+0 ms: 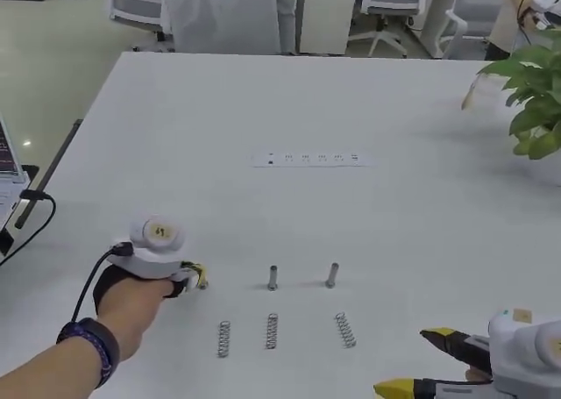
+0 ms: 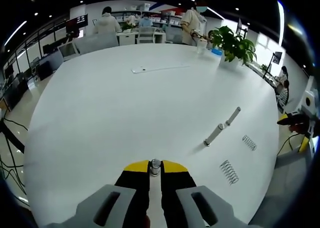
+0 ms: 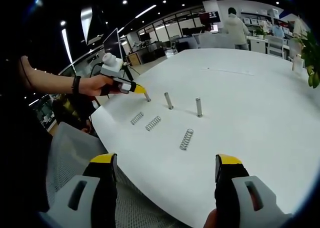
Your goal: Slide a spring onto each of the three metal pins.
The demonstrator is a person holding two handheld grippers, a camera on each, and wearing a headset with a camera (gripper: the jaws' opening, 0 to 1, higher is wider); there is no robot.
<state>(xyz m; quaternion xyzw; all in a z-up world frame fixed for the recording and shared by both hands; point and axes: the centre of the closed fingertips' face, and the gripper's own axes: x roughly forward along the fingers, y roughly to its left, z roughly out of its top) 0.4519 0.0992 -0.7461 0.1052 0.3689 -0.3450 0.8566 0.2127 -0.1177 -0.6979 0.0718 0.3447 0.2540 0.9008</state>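
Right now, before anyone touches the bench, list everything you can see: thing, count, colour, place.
table: one, white, under everything
metal pins: three, silver, upright in a row near the person
springs: three, silver, lying in a row just nearer than the pins
power strip: one, white, mid-table
plant: one, green, table's right side
chairs: several, pale, beyond the far edge
left gripper: one, white, yellow-tipped jaws shut on the leftmost pin
right gripper: one, same colours, jaws open, near right

White table (image 1: 263, 110), office chairs (image 1: 219, 17), potted plant (image 1: 535, 101), ceiling strip lights (image 3: 145, 11)
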